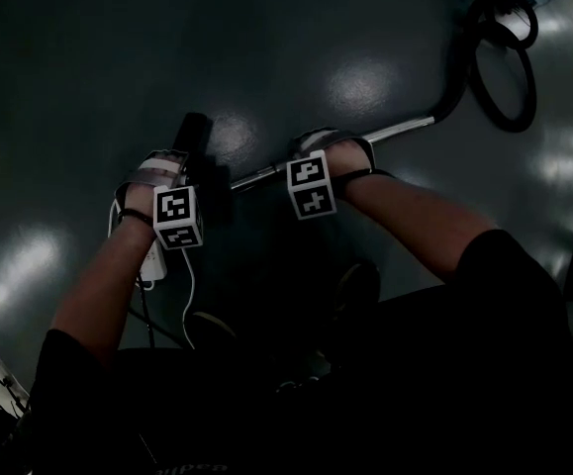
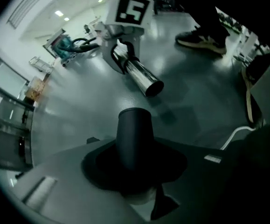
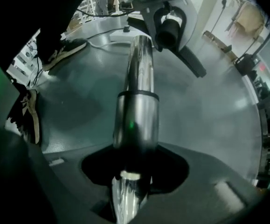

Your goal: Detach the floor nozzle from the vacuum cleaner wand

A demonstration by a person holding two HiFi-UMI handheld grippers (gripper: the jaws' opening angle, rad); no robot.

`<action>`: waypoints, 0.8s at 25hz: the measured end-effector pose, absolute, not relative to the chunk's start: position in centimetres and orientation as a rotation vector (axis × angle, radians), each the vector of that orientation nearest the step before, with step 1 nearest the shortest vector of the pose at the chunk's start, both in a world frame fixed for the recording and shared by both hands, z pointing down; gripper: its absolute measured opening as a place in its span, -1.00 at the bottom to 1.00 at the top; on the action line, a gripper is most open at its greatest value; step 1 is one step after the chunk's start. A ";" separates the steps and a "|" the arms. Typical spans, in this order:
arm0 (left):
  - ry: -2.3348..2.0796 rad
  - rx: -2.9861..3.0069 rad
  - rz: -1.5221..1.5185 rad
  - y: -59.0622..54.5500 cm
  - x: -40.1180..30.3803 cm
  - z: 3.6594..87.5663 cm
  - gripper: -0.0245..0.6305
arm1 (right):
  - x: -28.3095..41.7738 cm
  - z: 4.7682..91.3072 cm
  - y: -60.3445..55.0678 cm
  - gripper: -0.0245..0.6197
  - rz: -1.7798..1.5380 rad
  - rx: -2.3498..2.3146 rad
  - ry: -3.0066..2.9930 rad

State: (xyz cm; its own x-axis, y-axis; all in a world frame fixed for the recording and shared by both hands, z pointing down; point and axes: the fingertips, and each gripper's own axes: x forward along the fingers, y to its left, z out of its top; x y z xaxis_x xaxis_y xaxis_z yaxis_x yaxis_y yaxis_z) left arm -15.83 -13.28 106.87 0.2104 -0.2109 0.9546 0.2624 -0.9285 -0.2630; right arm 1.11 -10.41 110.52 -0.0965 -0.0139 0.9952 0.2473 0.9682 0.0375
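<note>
- Right, the left gripper sat at the centre left of the head view, pointing steeply down at the dark floor.
- Its jaws were clamped on the black neck of the floor nozzle. In the left gripper view that neck stood up from between them in the lower middle of the frame.
- The rest of the nozzle was too dark to make out in the head view.
- The right gripper was just to its right, near the middle of the head view, and it pointed down as well.
- Its jaws were closed round the chrome wand, which ran up the middle of the right gripper view from the bottom edge.
- And there was the gap: in the left gripper view the wand's open end, at the upper middle, stood clear of the neck's rim, with bare floor showing between them. The two were apart, not joined.
- In the right gripper view the wand's tip lay close beside the neck at the top of the frame.
- In the head view the wand slanted up to the right, toward the black hose looped in the upper right corner.
- A white cable trailed past the left forearm at the lower left.
- A shoe rested on the floor at the upper right of the left gripper view.
</note>
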 end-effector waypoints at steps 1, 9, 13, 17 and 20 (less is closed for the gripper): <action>-0.100 -2.054 -1.786 -12.7 -16.0 108.0 -0.48 | 1.1 110.9 -10.1 -0.45 -0.223 -0.187 -1.649; -0.231 -1.970 -1.834 -11.2 -15.0 111.5 -0.48 | 1.2 112.7 -8.9 -0.45 -0.222 -0.235 -1.669; -0.262 -2.014 -1.851 -10.3 -14.6 112.7 -0.42 | 1.1 112.9 -8.8 -0.45 -0.186 -0.254 -1.701; -0.300 -2.026 -1.873 -10.1 -14.3 112.9 -0.40 | 1.2 112.7 -9.0 -0.45 -0.151 -0.277 -1.720; -0.326 -2.022 -1.915 -10.1 -14.4 113.0 -0.40 | 1.2 112.7 -8.9 -0.44 -0.158 -0.304 -1.712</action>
